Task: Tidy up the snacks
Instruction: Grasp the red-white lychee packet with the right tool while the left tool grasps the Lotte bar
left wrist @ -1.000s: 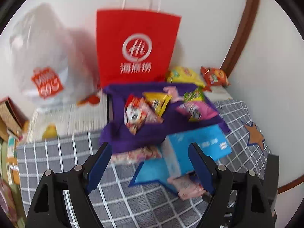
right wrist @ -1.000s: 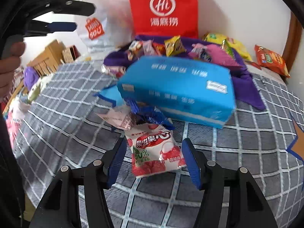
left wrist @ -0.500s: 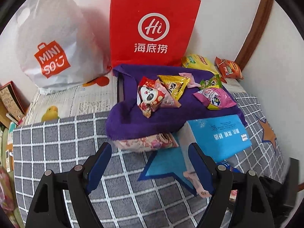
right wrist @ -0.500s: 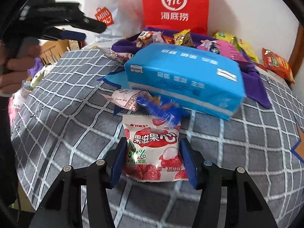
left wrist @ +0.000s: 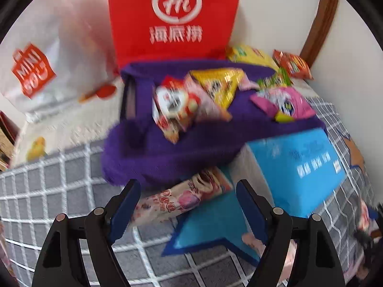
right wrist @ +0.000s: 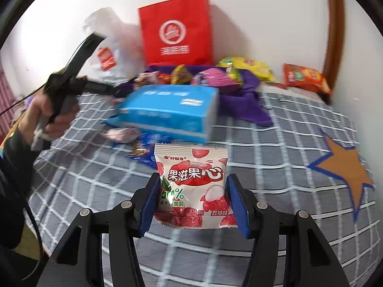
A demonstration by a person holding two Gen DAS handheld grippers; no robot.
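Bed with a grey checked cover [left wrist: 59, 191] is what we're working on, white wall behind, red bag [left wrist: 174, 16] and a white shopping bag [left wrist: 33, 67] propped against it.

Left wrist view first, and it's pretty blurry. Our left gripper [left wrist: 185, 205] has its jaws spread wide with nothing pinched. Right between and just past the tips lies a pink pouch [left wrist: 182, 198], half tucked under the edge of the purple cloth [left wrist: 167, 157]. Its long axis runs crosswise, slanting up to the right, so it sits roughly along the line between the jaws rather than across it; we'd guess the wrist needs a turn before closing, or we grab it by one end. A blue tissue pack [left wrist: 299, 165] sits just to the right, touching the cloth. More snacks are piled on the cloth: a red-and-white pack [left wrist: 174, 105], a yellow one [left wrist: 215, 83], a pink one [left wrist: 284, 102].

Right wrist view is sharper. Our right gripper [right wrist: 192, 201] is clamped on the lychee gummy bag [right wrist: 191, 186], pads pressing both side edges, bag upright and looking lifted off the cover. The tissue pack [right wrist: 170, 112] is behind it, with a small pink packet [right wrist: 122, 135] and blue wrappers [right wrist: 148, 148] beside its near edge. The left hand [right wrist: 47, 112] shows on the far left with its tool aimed toward the pile.

So the left is the nearer hand for that pink pouch; the right already has its load to place.
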